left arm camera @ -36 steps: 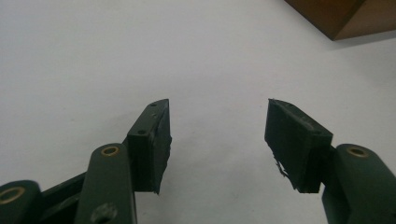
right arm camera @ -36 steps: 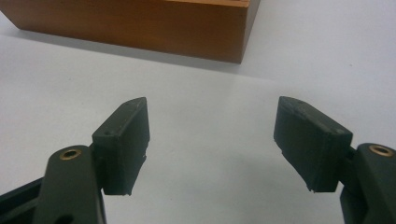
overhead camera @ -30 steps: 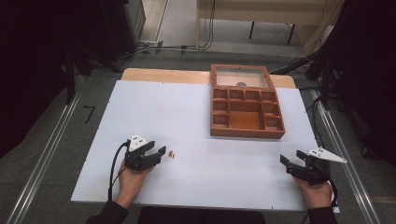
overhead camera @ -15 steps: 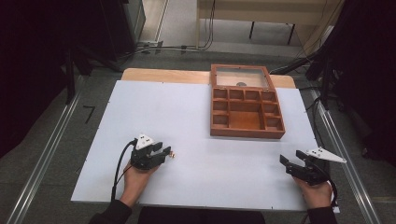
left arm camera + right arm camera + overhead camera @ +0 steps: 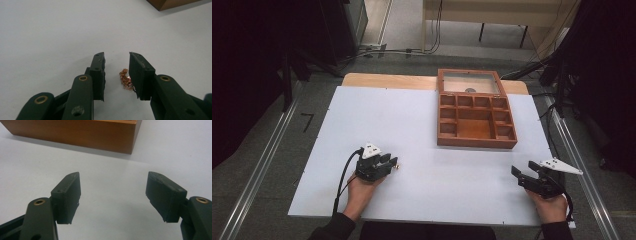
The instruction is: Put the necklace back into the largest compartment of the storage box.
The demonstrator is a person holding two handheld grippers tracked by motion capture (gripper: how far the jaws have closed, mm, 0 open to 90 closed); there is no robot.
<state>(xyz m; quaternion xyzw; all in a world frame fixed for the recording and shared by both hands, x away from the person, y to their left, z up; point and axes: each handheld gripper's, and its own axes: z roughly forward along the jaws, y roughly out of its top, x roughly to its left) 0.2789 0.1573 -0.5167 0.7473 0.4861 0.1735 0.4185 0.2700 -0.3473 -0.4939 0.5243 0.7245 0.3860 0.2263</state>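
In the high view, the left gripper (image 5: 388,163) rests low on the white table (image 5: 412,125), and the right gripper (image 5: 526,176) is near the wooden box (image 5: 475,135). In the left gripper view, its jaws stand apart around a small copper chain (image 5: 124,79). In the right gripper view, the jaws are wide open over bare table.

white table top (image 5: 412,125): bare across left, centre and lower frame, open to passage. wooden compartment box (image 5: 475,117): sole obstacle, upper right of centre, glass lid (image 5: 469,82) lying open behind it toward the far edge.
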